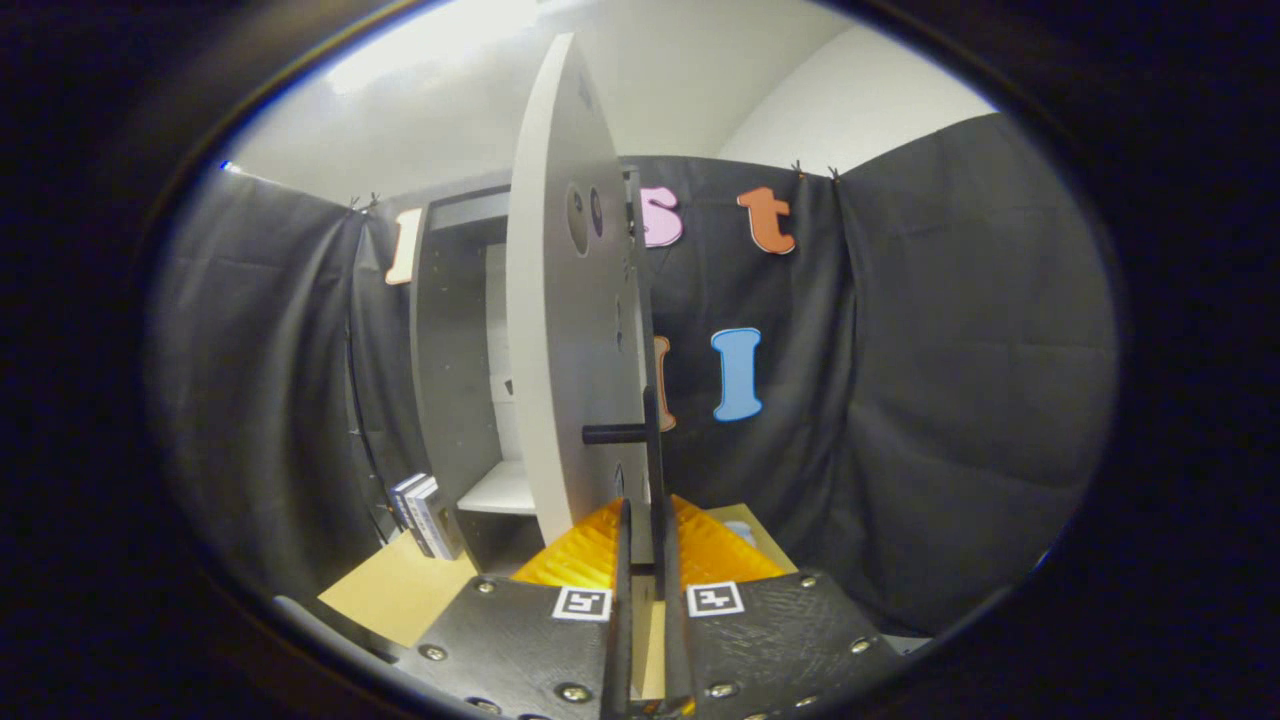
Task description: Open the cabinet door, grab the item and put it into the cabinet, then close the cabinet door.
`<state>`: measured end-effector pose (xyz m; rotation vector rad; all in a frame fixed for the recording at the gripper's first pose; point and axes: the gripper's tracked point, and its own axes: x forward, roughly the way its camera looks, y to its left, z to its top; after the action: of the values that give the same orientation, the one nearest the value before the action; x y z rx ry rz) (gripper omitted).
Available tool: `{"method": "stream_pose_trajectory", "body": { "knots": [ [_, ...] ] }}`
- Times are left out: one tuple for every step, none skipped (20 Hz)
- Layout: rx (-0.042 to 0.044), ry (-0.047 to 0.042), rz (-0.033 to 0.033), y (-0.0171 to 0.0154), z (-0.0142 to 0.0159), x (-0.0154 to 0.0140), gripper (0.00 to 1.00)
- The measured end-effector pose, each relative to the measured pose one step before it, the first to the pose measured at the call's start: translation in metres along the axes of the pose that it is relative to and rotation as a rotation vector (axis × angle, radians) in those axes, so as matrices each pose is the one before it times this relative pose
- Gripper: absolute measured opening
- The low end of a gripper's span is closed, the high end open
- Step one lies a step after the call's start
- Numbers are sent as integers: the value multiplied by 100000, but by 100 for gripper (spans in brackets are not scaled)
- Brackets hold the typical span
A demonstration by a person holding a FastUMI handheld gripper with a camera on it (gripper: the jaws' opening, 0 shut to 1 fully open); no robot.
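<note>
The grey cabinet [450, 380] stands on a wooden table, its pale door [570, 330] swung out towards me and seen almost edge-on. On the door's right face is a thin black handle [652, 440], an upright bar on a short post. My gripper [645, 545] is shut on the lower part of that bar, whose end runs down between the orange fingers [585, 555]. A white shelf [500, 490] shows inside the cabinet. A small box-like item [425, 515] stands on the table against the cabinet's left side.
The wooden table top [400, 590] shows to the left of my fingers. A small pale object [742, 527] lies just beyond the right finger, partly hidden. Black cloth walls close the booth on both sides and behind.
</note>
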<state>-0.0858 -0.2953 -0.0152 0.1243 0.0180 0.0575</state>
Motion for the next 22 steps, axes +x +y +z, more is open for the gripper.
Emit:
{"method": "stream_pose_trajectory", "body": {
  "knots": [
    [631,-69,496,-549,69,122,13],
    [487,-106,-262,-718,176,177,11],
    [-197,-91,-839,-785,-59,26,9],
    [187,-472,-1372,-857,153,36,9],
    [49,-353,-1512,-985,186,127,8],
    [180,-447,-1556,-823,60,-23,8],
    [269,-48,-635,-513,17,-69,8],
    [865,-8,160,-127,-39,-52,8],
    [717,63,693,225,-113,40,9],
    [172,274,562,273,-73,69,9],
    [-331,17,-288,-47,-298,74,8],
    [-904,198,-1200,-115,8,-29,8],
    [-453,-603,-1748,-276,165,-197,8],
    [314,-883,-1339,-15,517,-470,8],
    [701,-1600,-1165,157,690,-775,8],
    [-49,-1850,-2447,-112,729,-819,8],
    [-89,-1344,-1985,-87,379,-830,9],
    [821,-1179,-1075,330,482,-1065,8],
    [2001,-918,474,762,542,-1060,8],
    [2474,-741,1080,1103,307,-851,8],
    [2365,-630,784,1094,63,-649,8],
    [1628,218,1300,1265,-422,-444,8]
  ]
}}
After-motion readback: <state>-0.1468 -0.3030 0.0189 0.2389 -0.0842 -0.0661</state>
